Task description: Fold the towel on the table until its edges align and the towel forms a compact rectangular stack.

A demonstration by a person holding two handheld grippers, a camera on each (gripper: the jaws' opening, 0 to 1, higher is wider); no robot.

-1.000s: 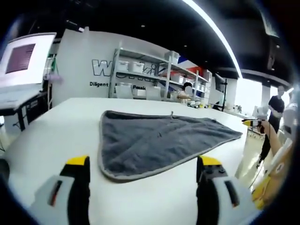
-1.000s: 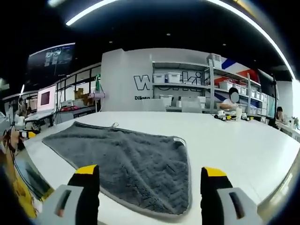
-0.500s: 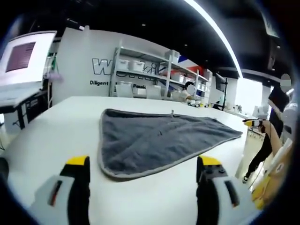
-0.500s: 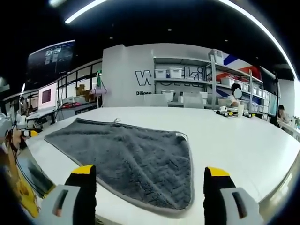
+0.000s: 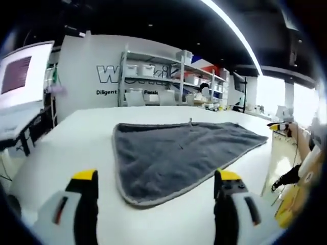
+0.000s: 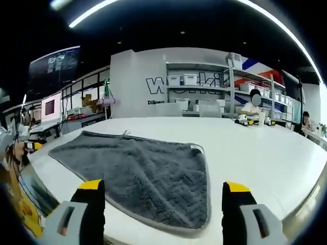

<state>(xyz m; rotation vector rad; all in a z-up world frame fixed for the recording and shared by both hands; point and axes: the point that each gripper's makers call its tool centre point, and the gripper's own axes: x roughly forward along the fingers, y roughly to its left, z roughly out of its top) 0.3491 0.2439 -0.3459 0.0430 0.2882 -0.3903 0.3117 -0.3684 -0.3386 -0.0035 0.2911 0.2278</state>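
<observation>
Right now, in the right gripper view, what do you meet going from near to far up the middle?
Right gripper with open jaws → grey towel lying flat → bare white table → shelving with white bins against the lettered wall.

Grey towel (image 6: 145, 181) lies flat on white table (image 6: 265, 153), fingers (image 6: 92, 204) spread.

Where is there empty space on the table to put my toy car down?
The white table is bare to the right of the gray towel, and also beyond its far edge. The towel covers the middle.
</observation>
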